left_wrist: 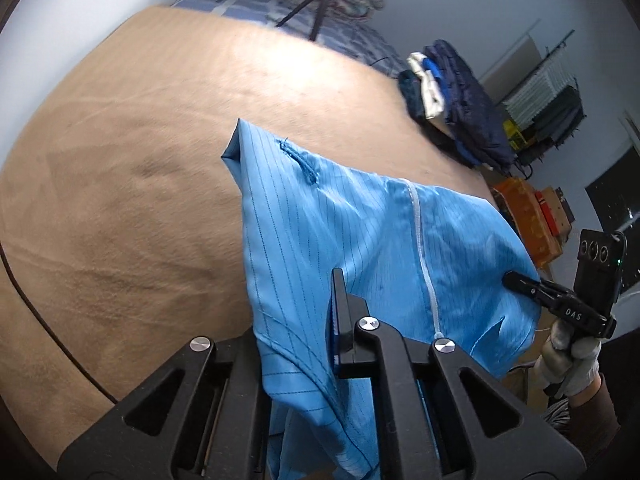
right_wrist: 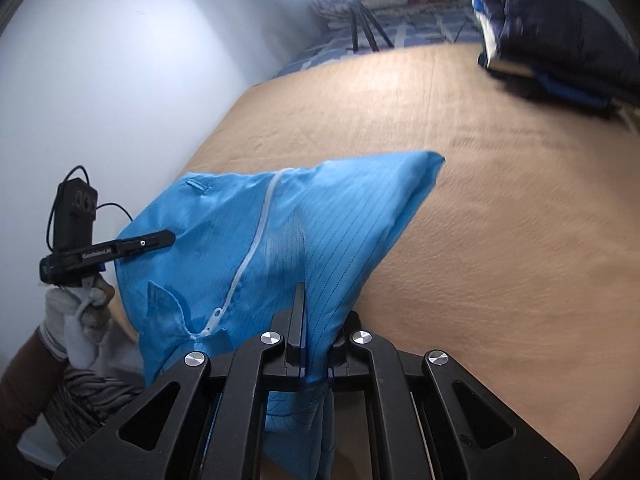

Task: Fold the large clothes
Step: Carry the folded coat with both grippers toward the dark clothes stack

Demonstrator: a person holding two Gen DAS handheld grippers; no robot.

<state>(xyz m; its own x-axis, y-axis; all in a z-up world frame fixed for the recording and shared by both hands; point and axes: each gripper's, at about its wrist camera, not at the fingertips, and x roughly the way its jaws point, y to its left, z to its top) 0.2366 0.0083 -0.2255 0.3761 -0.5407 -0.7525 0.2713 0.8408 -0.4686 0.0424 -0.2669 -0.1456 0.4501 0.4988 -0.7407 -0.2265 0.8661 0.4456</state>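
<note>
Above the tan bed cover (left_wrist: 120, 160), the left gripper (left_wrist: 340, 292) and right gripper (right_wrist: 300, 304) each pinch the blue striped garment (left_wrist: 320, 220). Their bodies read "DAS" and "GenRobot.AI".

In the left wrist view, you have open tan bed (left_wrist: 132, 168) across the whole left and centre of the frame; nothing lies there. The blue garment (left_wrist: 360, 240) fills the lower middle, hanging from both tongs, and blocks any pass between them. At upper right, a clothes pile (left_wrist: 456, 108) sits on the bed's far edge. A tripod (left_wrist: 316, 12) stands beyond the bed at top centre. In the right wrist view, the bed is bare through the right and centre; the pile (right_wrist: 560, 36) takes the upper right corner, and a wall (right_wrist: 120, 80) closes the left.
</note>
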